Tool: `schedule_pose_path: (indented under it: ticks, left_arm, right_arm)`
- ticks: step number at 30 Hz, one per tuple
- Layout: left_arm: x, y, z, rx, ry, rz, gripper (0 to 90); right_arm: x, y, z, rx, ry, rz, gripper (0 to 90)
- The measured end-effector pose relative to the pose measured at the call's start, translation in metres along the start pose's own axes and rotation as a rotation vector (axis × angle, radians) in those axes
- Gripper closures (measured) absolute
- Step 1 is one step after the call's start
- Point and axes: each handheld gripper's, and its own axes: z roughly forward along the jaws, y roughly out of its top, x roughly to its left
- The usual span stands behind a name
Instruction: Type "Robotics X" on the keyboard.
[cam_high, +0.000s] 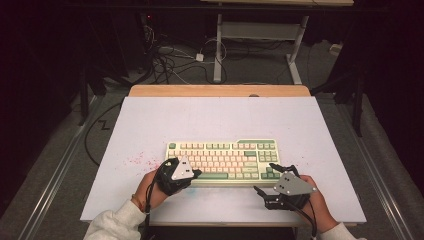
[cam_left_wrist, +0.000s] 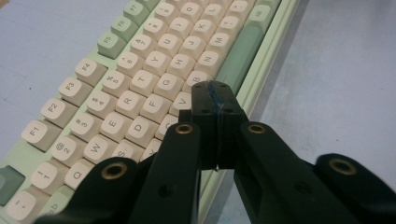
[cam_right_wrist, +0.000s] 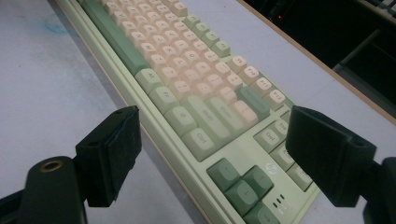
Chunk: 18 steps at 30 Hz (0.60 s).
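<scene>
A pale green keyboard (cam_high: 222, 161) with cream and green keys lies on the white table top (cam_high: 220, 117), near its front. My left gripper (cam_high: 196, 173) rests over the keyboard's front left part. In the left gripper view its jaws are pressed together with nothing between them, and its tip (cam_left_wrist: 215, 100) hovers by the V and B keys, close to the space bar (cam_left_wrist: 239, 55). My right gripper (cam_high: 264, 178) is at the keyboard's front right corner. Its jaws stand wide apart (cam_right_wrist: 219, 154) on either side of that corner, above the arrow keys (cam_right_wrist: 243, 186), touching nothing.
Red speckles (cam_high: 142, 161) stain the table top left of the keyboard. A wooden edge (cam_high: 220, 91) runs along the table's far side. Beyond it, cables (cam_high: 170, 62) lie on the floor beside a white desk frame (cam_high: 260, 32).
</scene>
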Motion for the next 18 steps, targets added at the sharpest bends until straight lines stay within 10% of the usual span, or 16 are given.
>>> schedule_pose_path:
  ticks: [18]
  left_arm:
    - [0.0037,-0.0040,0.0094,0.055,0.027,0.012,87.4]
  right_arm:
    - [0.0007,-0.0003,0.0007,0.006,0.005,-0.006,19.1]
